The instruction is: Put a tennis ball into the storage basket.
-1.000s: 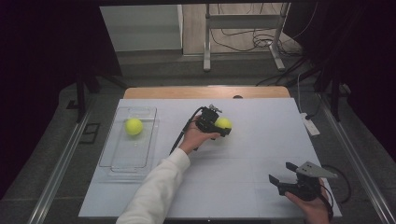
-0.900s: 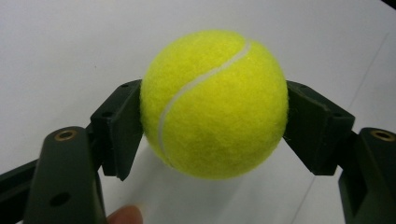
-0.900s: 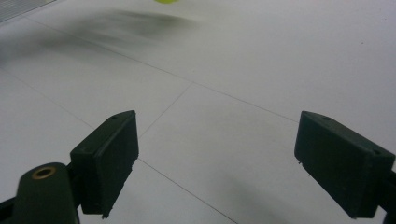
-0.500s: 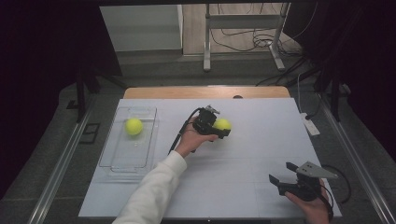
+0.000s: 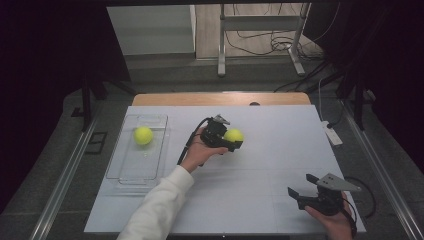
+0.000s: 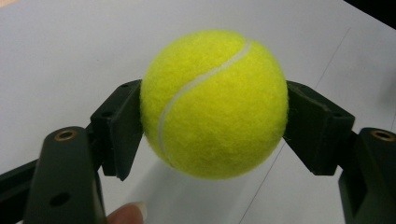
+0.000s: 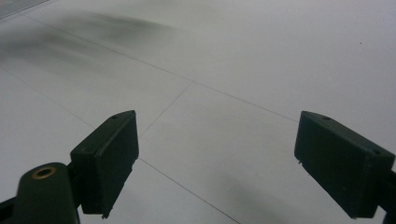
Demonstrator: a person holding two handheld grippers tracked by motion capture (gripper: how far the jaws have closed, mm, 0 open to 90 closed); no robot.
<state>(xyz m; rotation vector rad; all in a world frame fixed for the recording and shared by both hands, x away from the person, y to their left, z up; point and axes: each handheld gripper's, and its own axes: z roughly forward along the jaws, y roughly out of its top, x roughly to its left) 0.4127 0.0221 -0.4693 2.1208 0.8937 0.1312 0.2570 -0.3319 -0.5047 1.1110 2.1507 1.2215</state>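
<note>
The left gripper (image 5: 231, 141) holds a tennis ball (image 6: 214, 103) squarely between its fingers (image 6: 119, 126), just above the desk (image 5: 260, 170), with the clear tray (image 5: 125, 172) off to their side, while the right gripper (image 5: 302, 188) idles wide open.

No text, label, brand, number or sign is showing legibly anywhere: the ball (image 6: 214, 103) is presenting only its plain white seam, and the surface (image 5: 280, 165), the tray (image 5: 125, 172) and the grippers are carrying no readable marks.
</note>
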